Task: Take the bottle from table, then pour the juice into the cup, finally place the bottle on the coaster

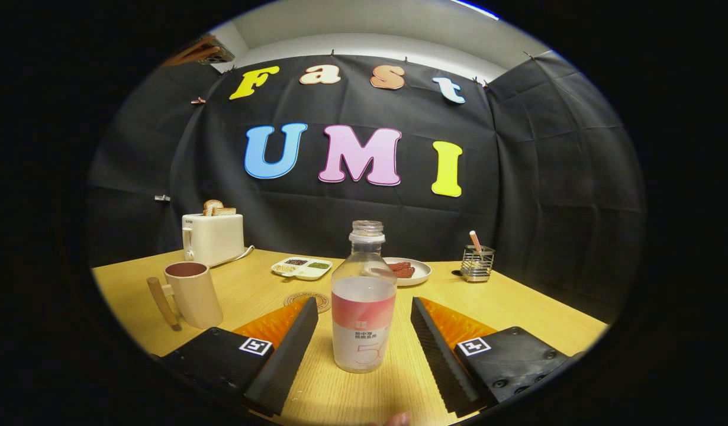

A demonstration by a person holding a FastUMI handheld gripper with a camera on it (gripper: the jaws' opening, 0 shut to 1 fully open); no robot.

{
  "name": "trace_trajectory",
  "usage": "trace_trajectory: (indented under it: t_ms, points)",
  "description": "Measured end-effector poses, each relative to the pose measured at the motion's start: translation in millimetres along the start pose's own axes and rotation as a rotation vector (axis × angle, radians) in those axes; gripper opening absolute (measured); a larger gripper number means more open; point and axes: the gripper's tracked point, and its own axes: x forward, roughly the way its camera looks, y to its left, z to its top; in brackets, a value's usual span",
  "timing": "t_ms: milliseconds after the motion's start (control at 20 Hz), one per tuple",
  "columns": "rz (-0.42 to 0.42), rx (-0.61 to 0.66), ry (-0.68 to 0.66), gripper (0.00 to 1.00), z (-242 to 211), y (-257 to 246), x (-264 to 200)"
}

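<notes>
In my gripper view, my hand-held gripper (pixel 364 331) is spread wide with the bottle (pixel 364 302) upright on the bench (pixel 518 307) between the fingers, untouched. The cup (pixel 192 294) and coaster (pixel 316 299) lie beyond the bottle, to its left. Uncapped, thin, slippery plastic: I'd grip the labelled middle gently.

Spread wide, fingers (pixel 308 337) flanking the clear uncapped plastic bottle (pixel 364 307) with a gap either side. Round brown coaster (pixel 309 300) unobstructed just beyond the left finger. Pale mug with wooden handle (pixel 192 294) further left. Bare yellow wooden tabletop (pixel 518 302) on the right.
</notes>
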Motion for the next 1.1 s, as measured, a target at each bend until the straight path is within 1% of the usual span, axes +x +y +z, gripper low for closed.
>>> trace_trajectory:
  t_ms: [350, 500, 750, 800, 850, 900, 950, 1050, 1100]
  points:
    - [-0.021, 0.010, -0.005, 0.97, -6, -2, 19]
    - [-0.022, 0.007, 0.007, 0.97, -15, 0, 24]
    - [-0.055, 0.026, 0.012, 0.97, -19, -3, 34]
    - [-0.052, 0.033, 0.021, 0.95, -18, -2, 35]
    - [-0.057, 0.036, 0.026, 0.85, -20, -2, 39]
    - [-0.060, 0.037, 0.023, 0.80, -17, -3, 38]
    - [-0.070, 0.028, 0.026, 0.77, -15, -5, 38]
    - [-0.083, -0.018, 0.040, 0.74, -13, -4, 38]
    - [-0.085, -0.045, 0.040, 0.74, -5, -2, 36]
